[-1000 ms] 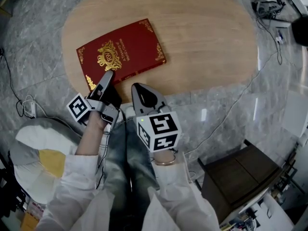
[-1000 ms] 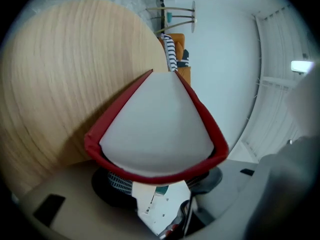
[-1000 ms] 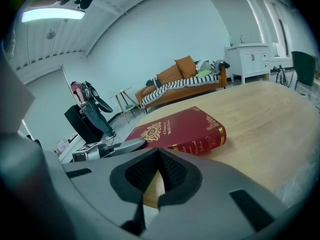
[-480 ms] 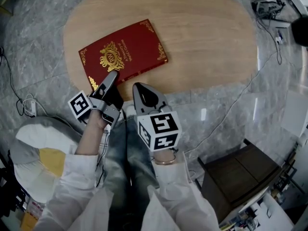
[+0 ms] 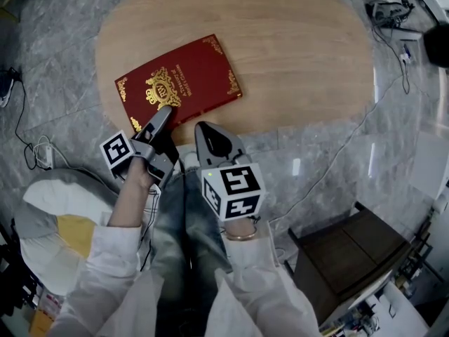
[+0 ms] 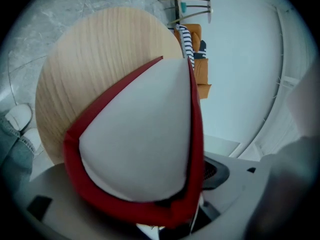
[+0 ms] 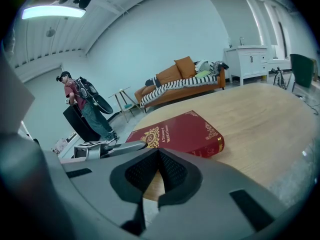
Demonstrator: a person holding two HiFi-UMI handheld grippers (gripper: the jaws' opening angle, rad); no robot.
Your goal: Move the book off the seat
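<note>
Book (image 5: pixel 181 83) with a dark red cover and gold ornament lies flat and closed on a pale wooden oval bench (image 5: pixel 295 55), near the bench's left end, turned at a slant to its edge. Its gold-edged spine side faces the person.

A person holds the left gripper (image 5: pixel 160 118) at the book's near corner, with one jaw reaching over the cover there. In the left gripper view that corner, a red cover around pale page edges, fills the gap between the jaws. These jaws stand spread and have just been opening, so the corner sits between them without being pinched.

The right gripper (image 5: pixel 210 137) hovers just off the bench's near edge, beside the left one and clear of the book. Its jaws are pressed together with nothing between them, and the book lies just beyond their tips.

Grey marble floor (image 5: pixel 56 62) surrounds the bench. A white and yellow cushion (image 5: pixel 56 223) lies at lower left and a dark wooden cabinet (image 5: pixel 351 255) at lower right. The right gripper view shows an orange sofa (image 7: pixel 175 84) and a standing person (image 7: pixel 82 109) far behind.
</note>
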